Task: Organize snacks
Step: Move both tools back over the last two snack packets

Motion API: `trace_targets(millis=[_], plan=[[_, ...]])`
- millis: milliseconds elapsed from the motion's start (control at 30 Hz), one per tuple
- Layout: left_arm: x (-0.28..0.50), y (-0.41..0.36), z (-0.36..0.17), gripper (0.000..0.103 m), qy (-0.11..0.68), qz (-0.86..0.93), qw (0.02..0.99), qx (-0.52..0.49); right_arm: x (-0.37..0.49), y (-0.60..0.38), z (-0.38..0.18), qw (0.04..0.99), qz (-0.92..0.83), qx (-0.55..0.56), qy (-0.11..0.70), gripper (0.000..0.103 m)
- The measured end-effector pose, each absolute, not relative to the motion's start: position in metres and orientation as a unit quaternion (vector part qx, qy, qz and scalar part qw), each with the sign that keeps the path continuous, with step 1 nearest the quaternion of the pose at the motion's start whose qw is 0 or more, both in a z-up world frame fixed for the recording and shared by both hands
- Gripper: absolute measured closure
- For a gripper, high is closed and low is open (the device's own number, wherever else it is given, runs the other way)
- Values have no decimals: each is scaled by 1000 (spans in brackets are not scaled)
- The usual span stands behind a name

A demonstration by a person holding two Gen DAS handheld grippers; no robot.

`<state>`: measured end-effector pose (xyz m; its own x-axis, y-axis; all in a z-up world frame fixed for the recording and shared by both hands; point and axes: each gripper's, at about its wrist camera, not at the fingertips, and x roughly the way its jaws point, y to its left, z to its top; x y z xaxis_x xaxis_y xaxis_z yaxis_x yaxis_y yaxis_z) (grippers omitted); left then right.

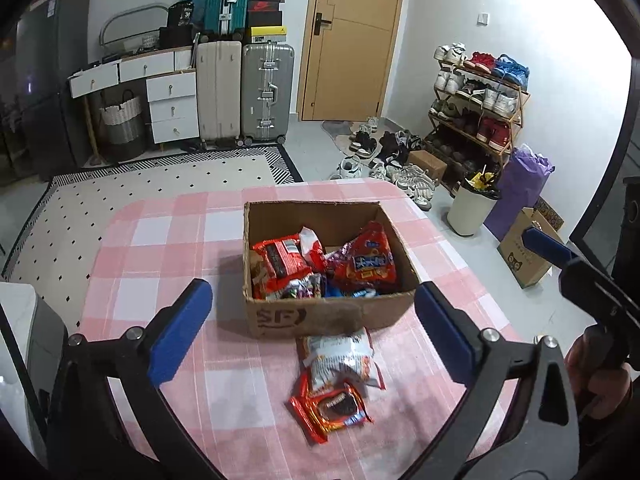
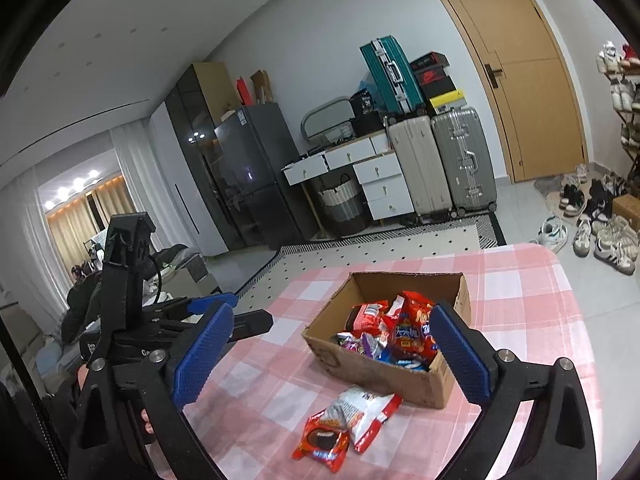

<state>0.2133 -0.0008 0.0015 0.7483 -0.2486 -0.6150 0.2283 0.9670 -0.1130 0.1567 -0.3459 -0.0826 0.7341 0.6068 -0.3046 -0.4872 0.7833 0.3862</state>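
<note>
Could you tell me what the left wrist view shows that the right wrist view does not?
Only the left wrist view shows the white bin, purple bag and full shoe rack. Only the right wrist view shows the curtained room and the tall dark cabinet. Both share the cardboard box of snacks, the white packet and orange packet lying on the pink checked tablecloth, the suitcases and door.

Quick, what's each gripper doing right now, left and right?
Left gripper: open, holding nothing.
Right gripper: open, holding nothing.
</note>
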Motion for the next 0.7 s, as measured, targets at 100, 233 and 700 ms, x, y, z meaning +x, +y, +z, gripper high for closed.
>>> trace_targets(millis=[100,233,700], plan=[[194,-2,1,1,323,-126,938,-14,144,-345,-84,923,293,137,209,1],[172,-3,-3,1,315,-119,941,-15,125,-343,-90,932,277,123,200,1],[136,-8,-37,1,318,-82,944,-27,82,-332,-132,940,260,102,194,1]])
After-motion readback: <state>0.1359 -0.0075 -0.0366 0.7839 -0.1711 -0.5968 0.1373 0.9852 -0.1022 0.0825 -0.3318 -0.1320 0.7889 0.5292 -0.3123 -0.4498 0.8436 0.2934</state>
